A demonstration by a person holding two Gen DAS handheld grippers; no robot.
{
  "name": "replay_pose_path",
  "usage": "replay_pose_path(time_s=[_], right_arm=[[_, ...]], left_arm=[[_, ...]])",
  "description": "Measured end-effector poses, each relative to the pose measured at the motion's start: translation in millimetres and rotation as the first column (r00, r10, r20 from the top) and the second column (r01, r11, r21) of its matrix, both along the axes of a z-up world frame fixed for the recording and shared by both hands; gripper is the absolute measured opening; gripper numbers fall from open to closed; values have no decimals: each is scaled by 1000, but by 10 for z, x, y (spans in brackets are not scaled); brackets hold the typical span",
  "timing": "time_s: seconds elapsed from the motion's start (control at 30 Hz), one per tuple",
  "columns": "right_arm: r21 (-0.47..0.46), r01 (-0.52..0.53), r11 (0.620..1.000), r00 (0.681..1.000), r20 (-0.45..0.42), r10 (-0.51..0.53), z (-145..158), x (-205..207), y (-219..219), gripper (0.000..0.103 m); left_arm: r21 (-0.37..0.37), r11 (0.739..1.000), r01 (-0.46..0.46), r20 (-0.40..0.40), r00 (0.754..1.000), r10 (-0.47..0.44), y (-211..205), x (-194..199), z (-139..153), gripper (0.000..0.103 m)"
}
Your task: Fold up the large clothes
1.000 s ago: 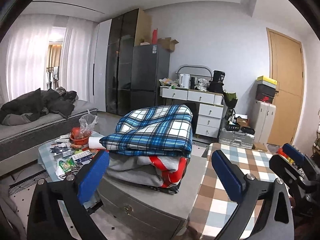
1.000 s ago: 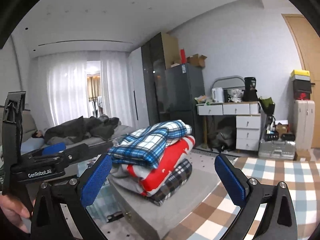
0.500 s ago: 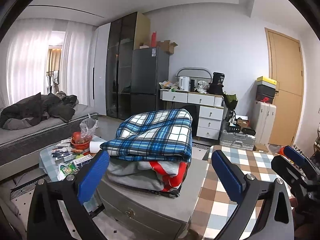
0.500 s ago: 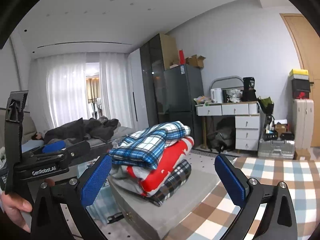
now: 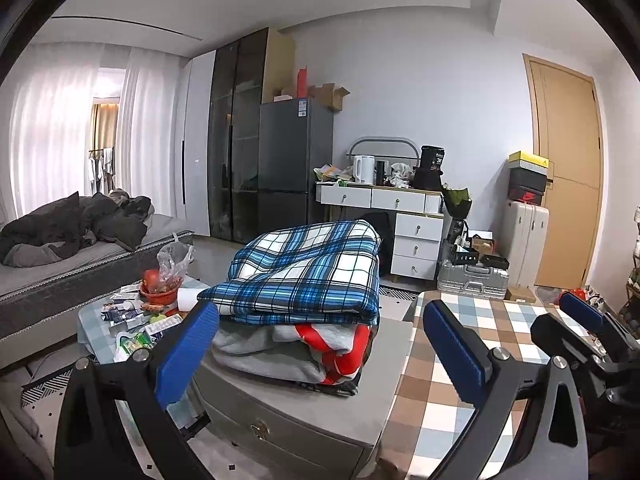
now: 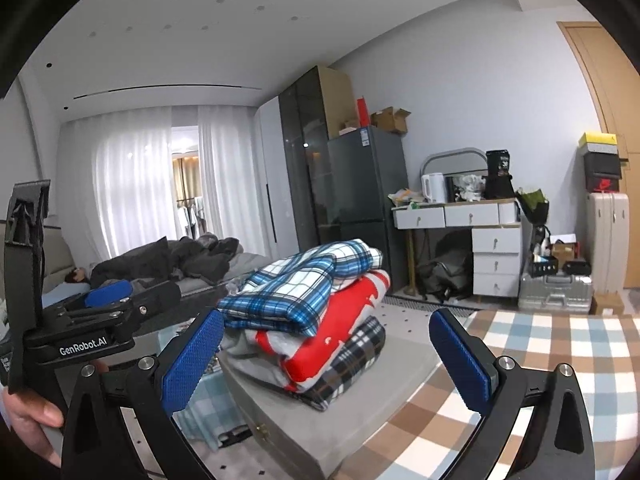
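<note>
Ahead of you lies the bed (image 5: pixel 72 268), with a dark heap of bedding on it. Right of the stack is the checked cloth (image 5: pixel 472 412), brown, blue and white. In front of you stands the grey chest (image 5: pixel 320 420), and on its top sits the stack (image 5: pixel 304 308) of folded clothes: a blue plaid piece (image 6: pixel 304 288) uppermost, a red and white one (image 6: pixel 344 328) under it, a dark plaid one (image 6: pixel 352 364) at the bottom. Left of the chest is a low table (image 5: pixel 92 320) strewn with packets and a red bowl (image 5: pixel 158 294).

Your left claw (image 5: pixel 320 352) is spread wide and holds nothing; the stack shows between its blue pads (image 5: pixel 186 354). Your right claw (image 6: pixel 326 364) is likewise wide apart and empty, short of the stack. Your hand (image 6: pixel 28 420) grips the left claw's handle at the edge of the right view.
</note>
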State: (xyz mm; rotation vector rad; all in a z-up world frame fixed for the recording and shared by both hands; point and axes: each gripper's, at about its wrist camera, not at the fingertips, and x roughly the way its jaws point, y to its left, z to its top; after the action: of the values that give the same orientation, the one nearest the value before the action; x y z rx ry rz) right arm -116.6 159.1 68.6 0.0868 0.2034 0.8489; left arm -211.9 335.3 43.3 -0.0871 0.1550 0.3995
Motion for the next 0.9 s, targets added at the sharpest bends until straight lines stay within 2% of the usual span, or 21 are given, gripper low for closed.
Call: replay_pose_path(time_s=[0.9], right_arm=[[39,1,999,1000,-22,0,19,-27,-144,103]], left_arm=[[26,1000,-6,11,1000,6,-132,-99,39,100]])
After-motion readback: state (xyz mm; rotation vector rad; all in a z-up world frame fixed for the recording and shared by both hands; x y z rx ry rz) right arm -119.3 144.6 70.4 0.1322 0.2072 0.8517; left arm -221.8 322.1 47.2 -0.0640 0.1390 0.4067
